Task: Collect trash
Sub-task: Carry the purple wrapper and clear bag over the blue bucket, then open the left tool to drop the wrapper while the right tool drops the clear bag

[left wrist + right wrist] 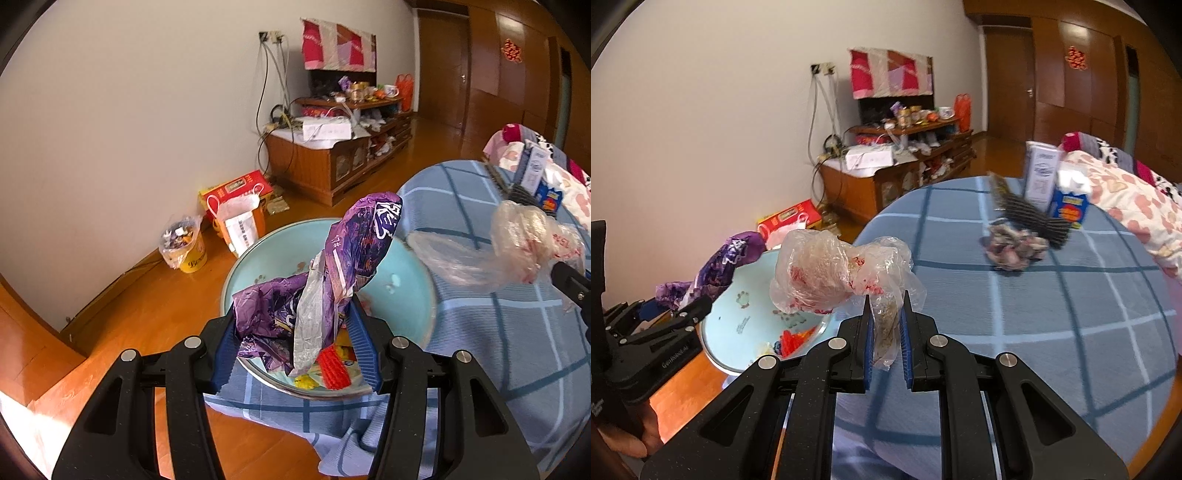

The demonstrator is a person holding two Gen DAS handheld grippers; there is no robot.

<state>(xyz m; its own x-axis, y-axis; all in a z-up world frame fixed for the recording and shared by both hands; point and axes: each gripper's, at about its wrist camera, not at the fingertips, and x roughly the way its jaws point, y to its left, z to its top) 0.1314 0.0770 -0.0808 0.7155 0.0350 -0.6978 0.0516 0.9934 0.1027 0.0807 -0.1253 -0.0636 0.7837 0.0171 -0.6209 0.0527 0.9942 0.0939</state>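
My left gripper [295,325] is shut on a crumpled purple snack wrapper [347,254] and holds it over a light blue basin [266,254] at the table's edge. Red and yellow scraps [332,365] lie in the basin. My right gripper [885,314] is shut on a clear crumpled plastic bag [827,273], held above the table beside the basin [738,325]. The same bag shows at the right of the left wrist view [517,243]. The purple wrapper shows at the left of the right wrist view [727,262].
The round table has a blue checked cloth [1052,314]. On it lie a crumpled grey-pink wad [1012,247], a dark comb-like brush [1027,214] and two small cartons [1071,206]. On the floor by the wall stand a yellow bucket of trash [184,251] and a red box [236,192]. A wooden cabinet [332,162] stands behind.
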